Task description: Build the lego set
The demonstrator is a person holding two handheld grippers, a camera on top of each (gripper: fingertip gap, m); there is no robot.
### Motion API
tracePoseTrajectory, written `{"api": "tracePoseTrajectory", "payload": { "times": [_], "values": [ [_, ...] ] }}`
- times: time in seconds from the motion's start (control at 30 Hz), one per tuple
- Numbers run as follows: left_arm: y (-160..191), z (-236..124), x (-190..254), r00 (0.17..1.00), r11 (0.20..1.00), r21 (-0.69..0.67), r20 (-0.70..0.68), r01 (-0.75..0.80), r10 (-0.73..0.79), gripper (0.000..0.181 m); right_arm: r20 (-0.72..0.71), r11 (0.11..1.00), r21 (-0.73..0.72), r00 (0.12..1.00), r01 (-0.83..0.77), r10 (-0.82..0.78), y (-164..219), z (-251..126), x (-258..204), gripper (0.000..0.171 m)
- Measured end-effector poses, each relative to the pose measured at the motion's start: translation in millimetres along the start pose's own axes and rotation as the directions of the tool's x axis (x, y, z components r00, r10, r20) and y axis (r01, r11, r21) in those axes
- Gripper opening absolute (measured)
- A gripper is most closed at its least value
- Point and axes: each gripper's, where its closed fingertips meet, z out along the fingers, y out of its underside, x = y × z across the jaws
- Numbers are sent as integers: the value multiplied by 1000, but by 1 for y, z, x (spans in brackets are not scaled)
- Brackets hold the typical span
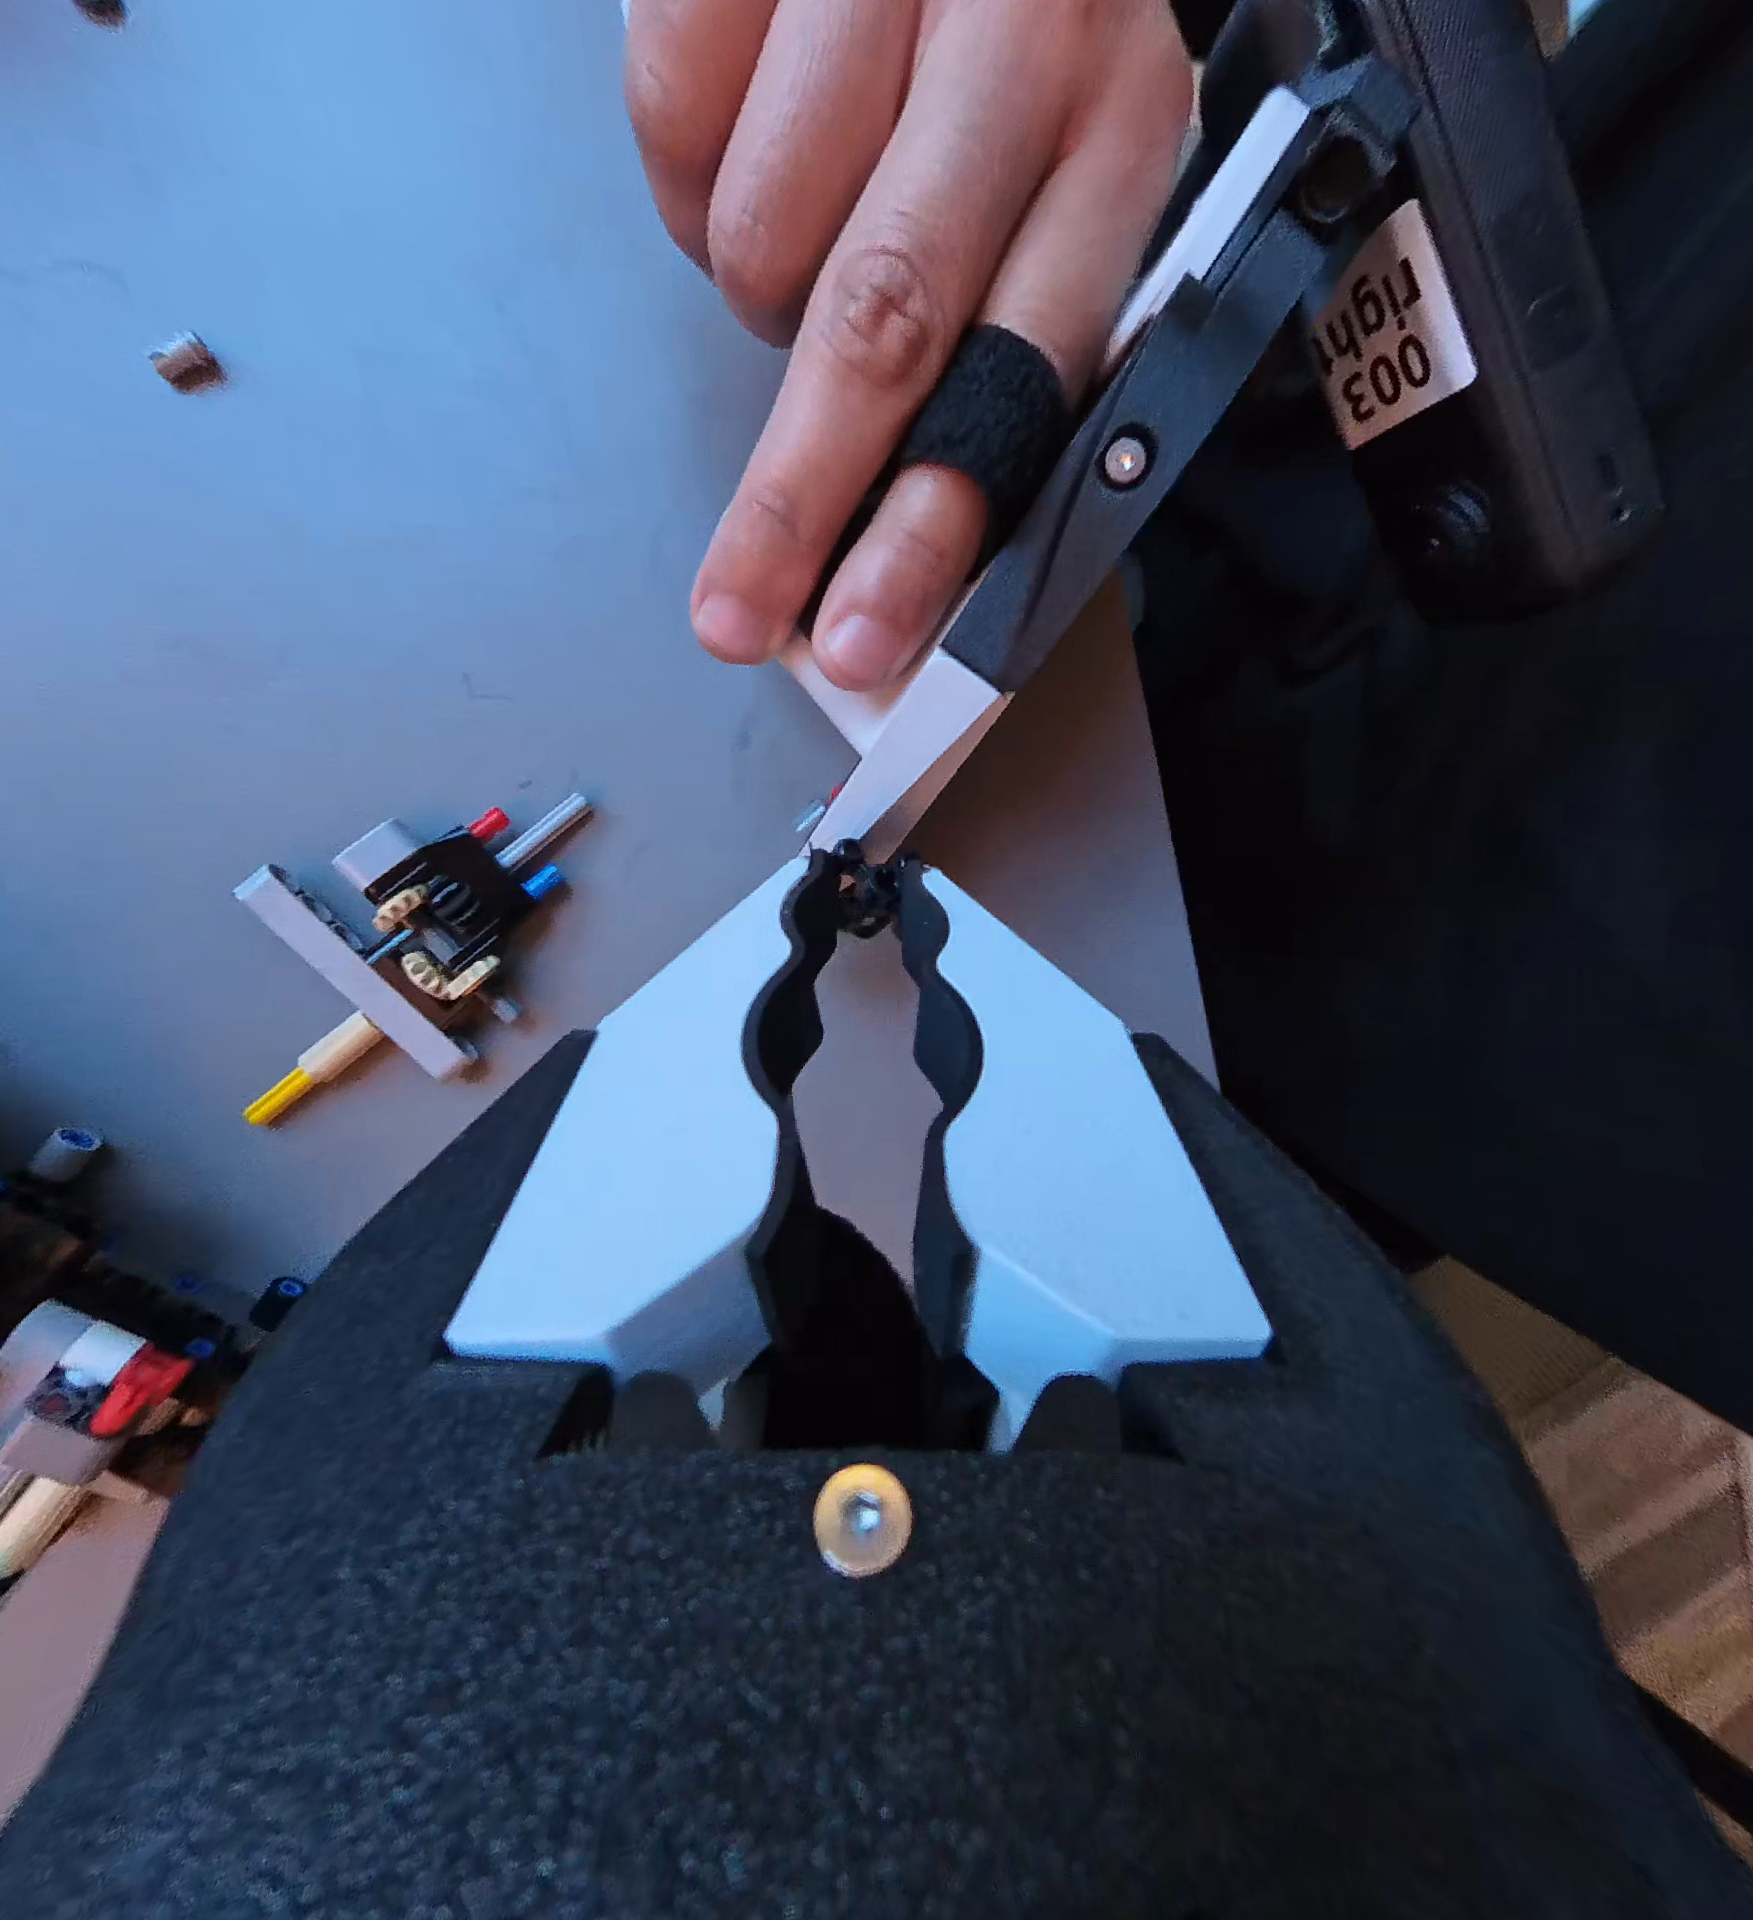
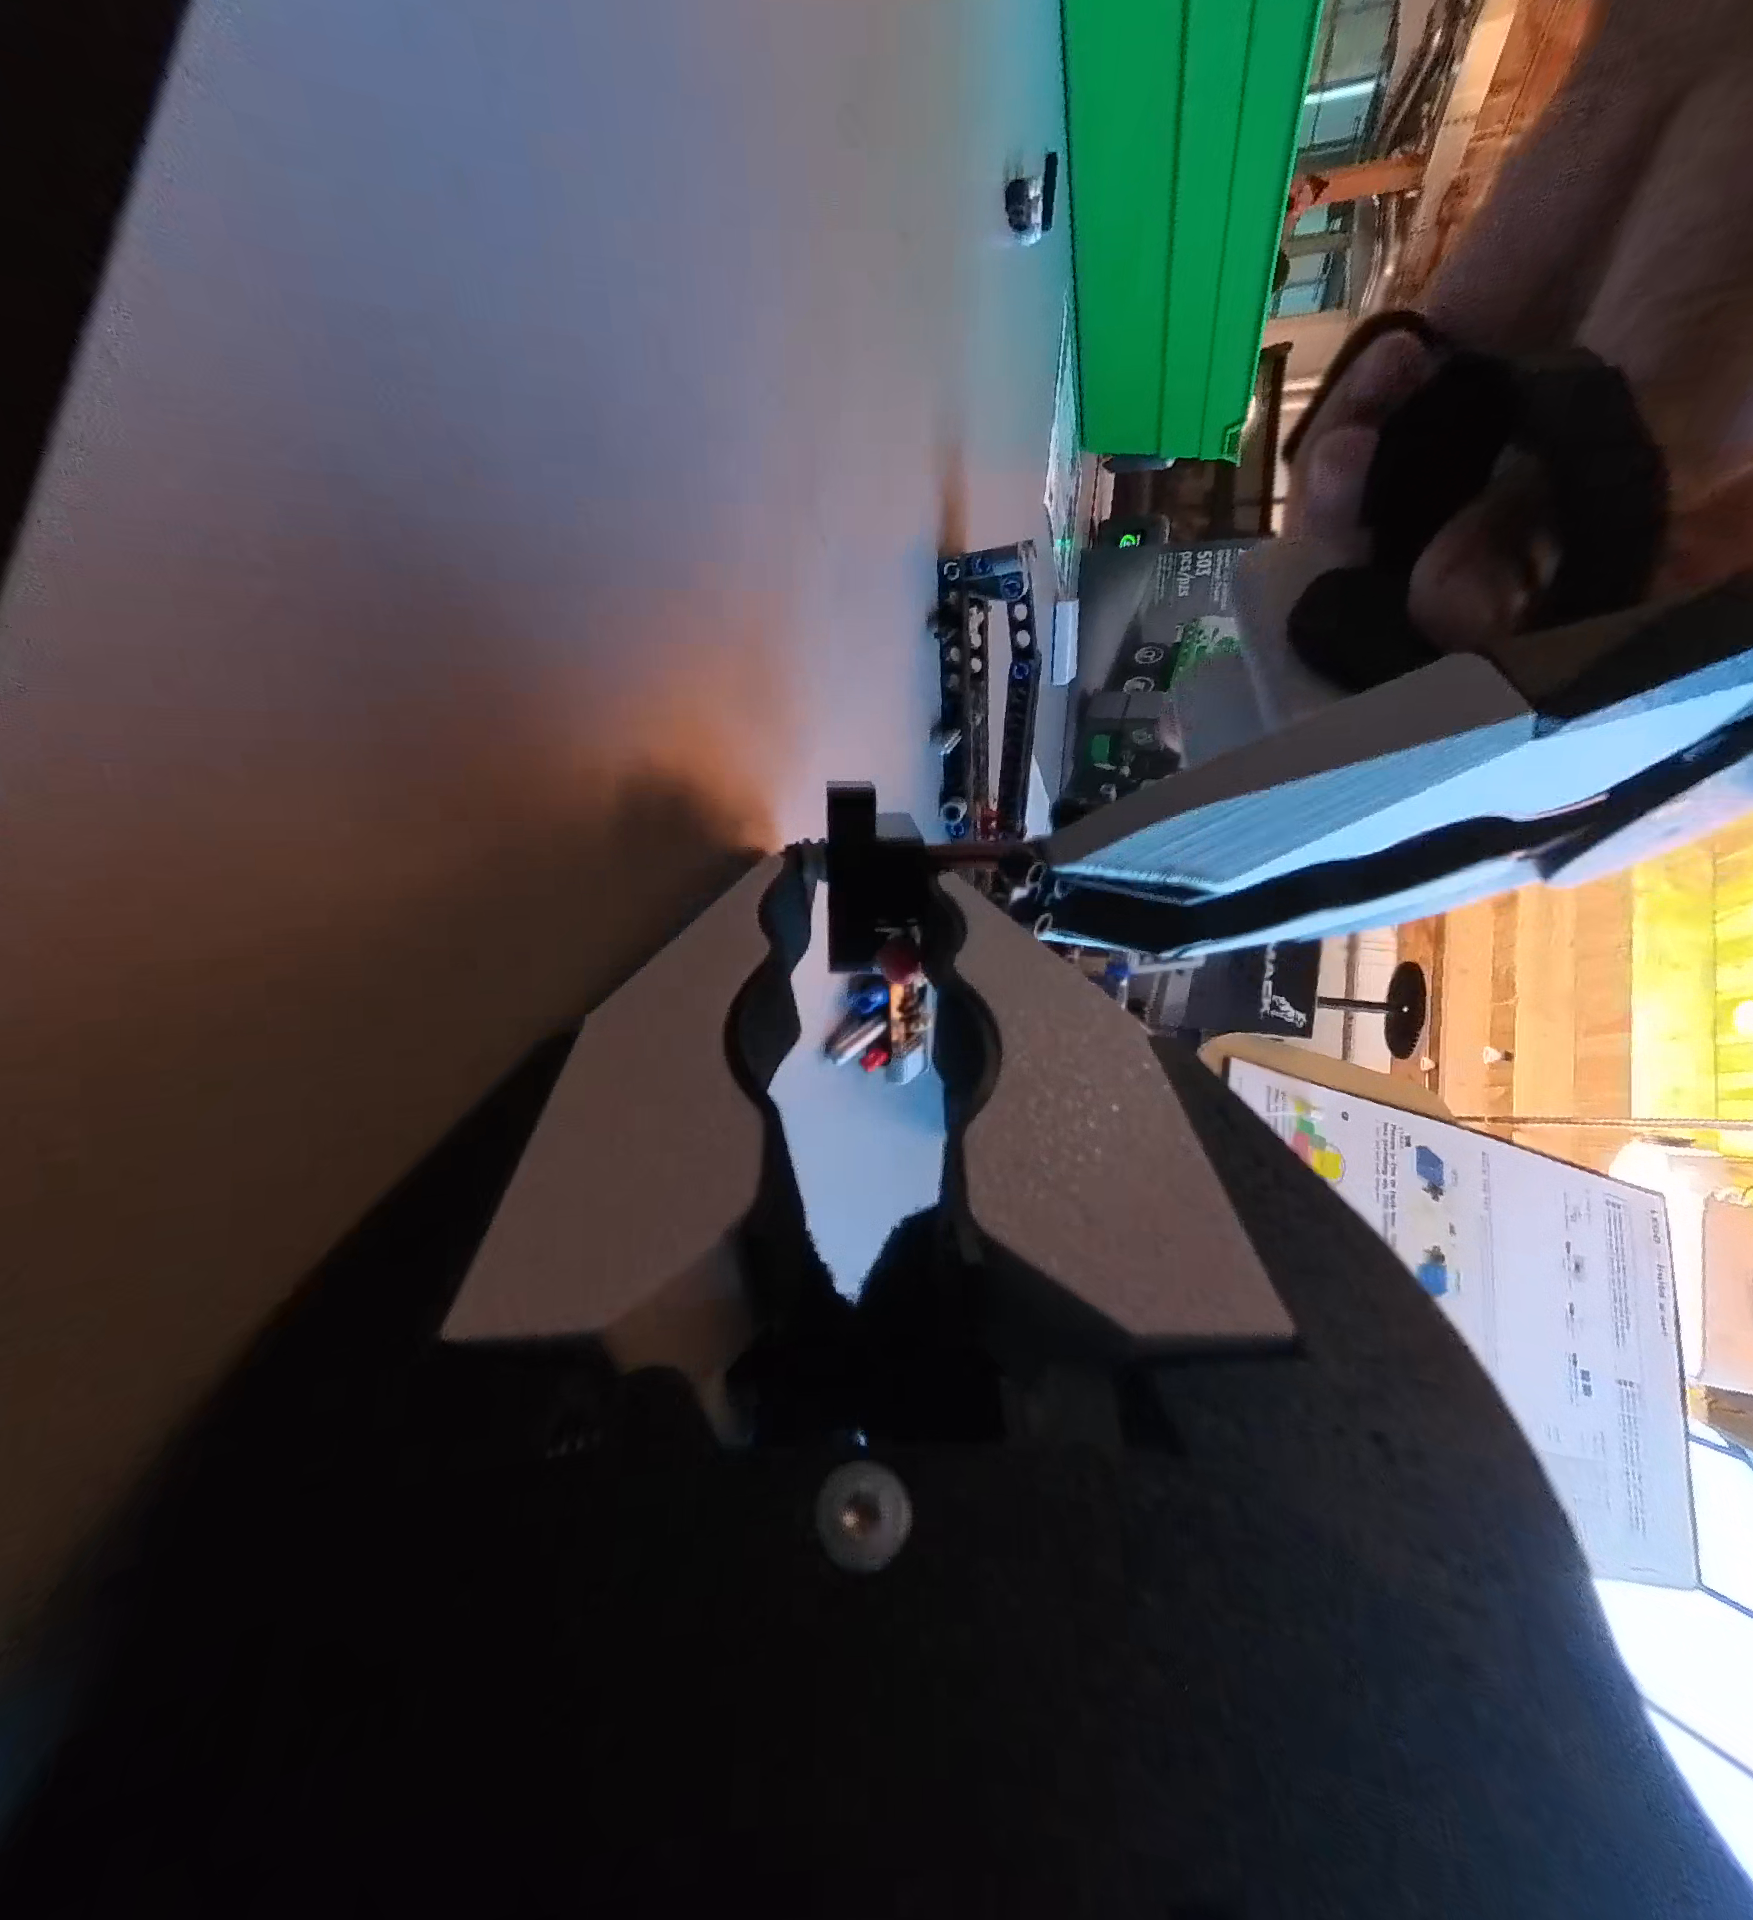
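Two hand-held grippers are met tip to tip above the pale grey counter (image 1: 352, 436). The left hand-held gripper (image 1: 859, 894) is built from smooth white wedge fingers lined with wavy black rubber pads and set in a grainy black body; its tips are pinched on a small black knobbly Lego piece (image 1: 864, 902). The right hand-held gripper (image 2: 867, 883) is of the same make, and a boxy black Lego block (image 2: 864, 896) is clamped between its tips, with a thin dark axle (image 2: 981, 854) seen running from the block to the left gripper's tips. A hand (image 1: 882, 312) with a black fabric finger loop is wrapped around the right gripper.

Well apart on the counter, a partly built Lego assembly (image 1: 415, 935) is laid flat: a light grey beam crossed by a black ribbed frame, with tan gears and red, blue, yellow and grey pins. Loose blurred parts (image 1: 41, 1382) are heaped at the counter's edge.
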Motion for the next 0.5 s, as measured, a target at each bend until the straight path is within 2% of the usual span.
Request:
{"api": "tracePoseTrajectory", "payload": {
  "times": [0.2, 0.33, 0.5],
  "values": [
    [-2, -2, -3, 1000, 992, 127, 6, 12, -13, 10, 7, 1000, -3, 1000, -29, 29, 2, 0, 0, 20],
    [-4, -3, -6, 995, 962, 256, -1, 95, -98, 10, 6, 998, -6, 998, -69, 69, 4, 1, 1, 21],
    [-4, -4, -4, 977, 889, 407, -107, 212, -184, 9, -4, 1000, -16, 1000, -27, 27, 2, 0, 0, 20]
  ]
}}
